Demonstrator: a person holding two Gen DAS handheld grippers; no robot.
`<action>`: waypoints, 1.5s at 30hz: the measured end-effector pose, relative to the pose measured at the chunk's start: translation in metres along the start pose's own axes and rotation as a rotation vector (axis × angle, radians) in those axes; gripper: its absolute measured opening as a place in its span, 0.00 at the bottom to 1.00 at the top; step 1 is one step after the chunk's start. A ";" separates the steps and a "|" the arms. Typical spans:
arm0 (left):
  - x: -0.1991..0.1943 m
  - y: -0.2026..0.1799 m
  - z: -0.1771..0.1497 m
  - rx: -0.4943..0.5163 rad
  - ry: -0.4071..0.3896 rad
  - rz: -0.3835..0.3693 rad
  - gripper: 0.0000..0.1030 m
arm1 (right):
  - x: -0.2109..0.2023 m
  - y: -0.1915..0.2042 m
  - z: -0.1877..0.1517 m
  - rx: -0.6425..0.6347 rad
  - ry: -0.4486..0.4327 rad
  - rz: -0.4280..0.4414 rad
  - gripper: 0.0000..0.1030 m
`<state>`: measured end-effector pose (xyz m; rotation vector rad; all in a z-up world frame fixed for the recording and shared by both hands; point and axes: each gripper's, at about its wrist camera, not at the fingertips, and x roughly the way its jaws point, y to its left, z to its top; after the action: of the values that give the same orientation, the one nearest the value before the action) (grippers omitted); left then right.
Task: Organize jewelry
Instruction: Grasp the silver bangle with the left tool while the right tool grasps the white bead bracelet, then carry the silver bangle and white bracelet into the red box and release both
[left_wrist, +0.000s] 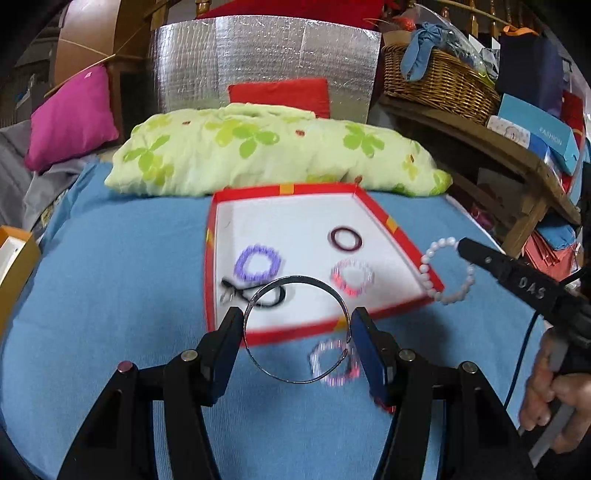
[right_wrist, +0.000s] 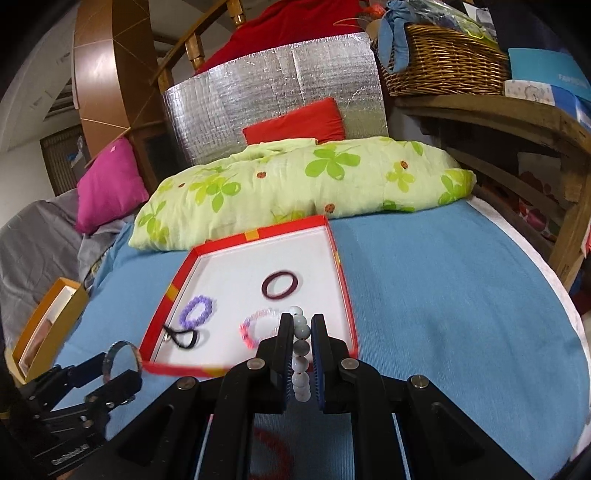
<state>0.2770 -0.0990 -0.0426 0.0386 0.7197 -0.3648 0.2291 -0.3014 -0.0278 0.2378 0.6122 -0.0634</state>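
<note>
Left wrist view: the left gripper is holding a thin silver bangle between its two pads, the jaws standing wide, as wide as the ring. It is hanging over the near edge of the red tray, which is lying on the blue bedspread. Inside the tray are lying a purple bracelet, a dark red ring, a pink bracelet and a black hair tie. Another pink bracelet is lying on the bedspread, just in front of the tray's near edge. The right gripper is carrying a white bead bracelet over the tray's right near corner.

Right wrist view: the right gripper is almost closed, its pads pinching the white bead bracelet, which is hanging between them over the near edge of the red tray. The left gripper with the silver bangle is beside the tray's left near corner. A red ring, blurred, is lying on the blue bedspread under the gripper.
</note>
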 end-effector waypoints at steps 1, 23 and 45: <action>0.006 0.001 0.009 0.005 -0.001 -0.005 0.60 | 0.004 0.000 0.003 0.002 -0.003 0.001 0.10; 0.142 0.013 0.086 -0.038 0.112 0.020 0.60 | 0.111 -0.027 0.029 0.240 0.129 0.058 0.11; 0.079 0.024 0.051 0.082 0.095 0.138 0.65 | 0.076 -0.016 0.028 0.136 0.136 0.006 0.26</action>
<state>0.3722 -0.1094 -0.0570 0.1831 0.7909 -0.2612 0.3047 -0.3232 -0.0527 0.3774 0.7432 -0.0835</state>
